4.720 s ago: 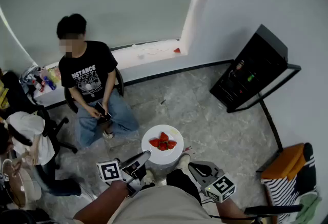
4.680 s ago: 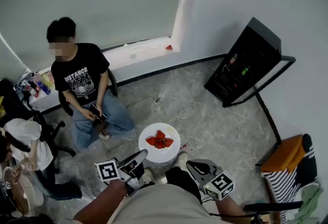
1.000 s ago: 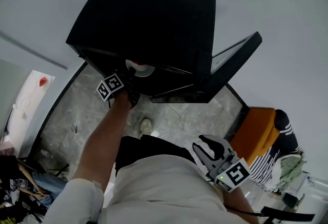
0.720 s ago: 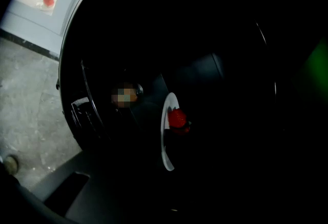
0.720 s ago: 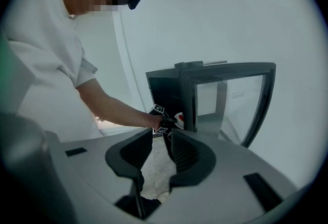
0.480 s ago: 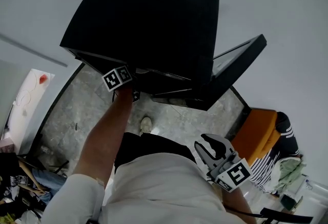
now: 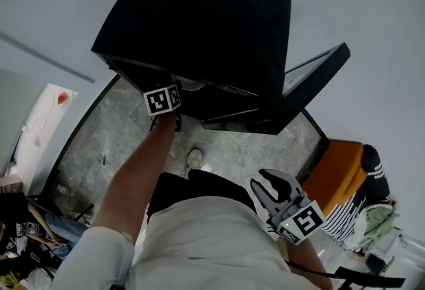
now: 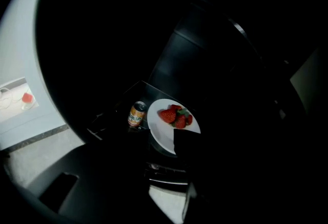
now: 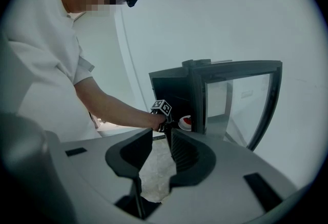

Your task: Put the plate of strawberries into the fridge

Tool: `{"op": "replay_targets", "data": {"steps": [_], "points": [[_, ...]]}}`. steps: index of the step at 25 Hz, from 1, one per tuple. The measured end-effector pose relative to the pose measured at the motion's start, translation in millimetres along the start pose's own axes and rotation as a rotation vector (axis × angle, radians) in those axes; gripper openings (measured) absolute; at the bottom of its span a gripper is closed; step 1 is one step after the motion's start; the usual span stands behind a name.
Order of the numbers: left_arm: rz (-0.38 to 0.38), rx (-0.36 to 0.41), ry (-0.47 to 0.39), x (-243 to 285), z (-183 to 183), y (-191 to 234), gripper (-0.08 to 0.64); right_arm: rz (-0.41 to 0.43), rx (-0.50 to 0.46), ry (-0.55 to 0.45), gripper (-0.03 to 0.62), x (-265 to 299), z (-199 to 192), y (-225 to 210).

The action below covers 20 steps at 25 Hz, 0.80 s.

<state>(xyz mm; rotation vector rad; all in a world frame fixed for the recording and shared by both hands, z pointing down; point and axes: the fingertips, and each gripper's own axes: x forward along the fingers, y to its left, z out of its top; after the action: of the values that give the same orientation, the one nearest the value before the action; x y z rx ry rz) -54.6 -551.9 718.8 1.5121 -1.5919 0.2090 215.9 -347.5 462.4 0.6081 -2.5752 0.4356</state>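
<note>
The white plate [image 8: 160,130] with red strawberries [image 8: 175,116] lies on a shelf inside the black fridge [image 7: 199,23]. In the head view only a sliver of the plate [image 7: 193,85] shows under the fridge's top. My left gripper [image 7: 176,91] reaches into the fridge mouth. Its jaws are opening, and one dark jaw overlaps the plate's near edge without clasping it. My right gripper [image 7: 269,182] hangs low by my hip, open, with nothing between its fingers [image 9: 185,154]. From there I see the plate [image 9: 185,123] behind the door frame.
An orange drink can [image 8: 136,114] stands on the same shelf just left of the plate. The glass fridge door [image 7: 312,76] swings open to the right. An orange cushion [image 7: 335,172] and a striped bag sit on the floor at the right.
The plate has gone from the round stool in the room into the fridge. Over the last second the left gripper slid right at the fridge mouth, and less of the plate shows.
</note>
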Motion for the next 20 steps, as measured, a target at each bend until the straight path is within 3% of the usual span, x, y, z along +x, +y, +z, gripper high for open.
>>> {"op": "replay_targets", "data": {"steps": [5,9,14,20], "points": [[-0.091,0.054,0.018,-44.7,-9.2,-11.2,0.137,0.014,-0.002,-0.027,0.121,12.2,3.5,24.8],[-0.215,0.128,0.041,-96.1,-21.2,-28.6,0.135,0.027,-0.007,-0.053,0.121,27.2,9.5,52.1],[-0.433,0.321,0.084,-187.0,-49.5,-54.3,0.131,0.008,-0.009,-0.062,0.121,45.2,12.6,88.2],[-0.632,0.461,0.118,-302.5,-82.6,-49.5,0.015,-0.001,-0.013,-0.076,0.051,61.3,14.8,144.2]]}}
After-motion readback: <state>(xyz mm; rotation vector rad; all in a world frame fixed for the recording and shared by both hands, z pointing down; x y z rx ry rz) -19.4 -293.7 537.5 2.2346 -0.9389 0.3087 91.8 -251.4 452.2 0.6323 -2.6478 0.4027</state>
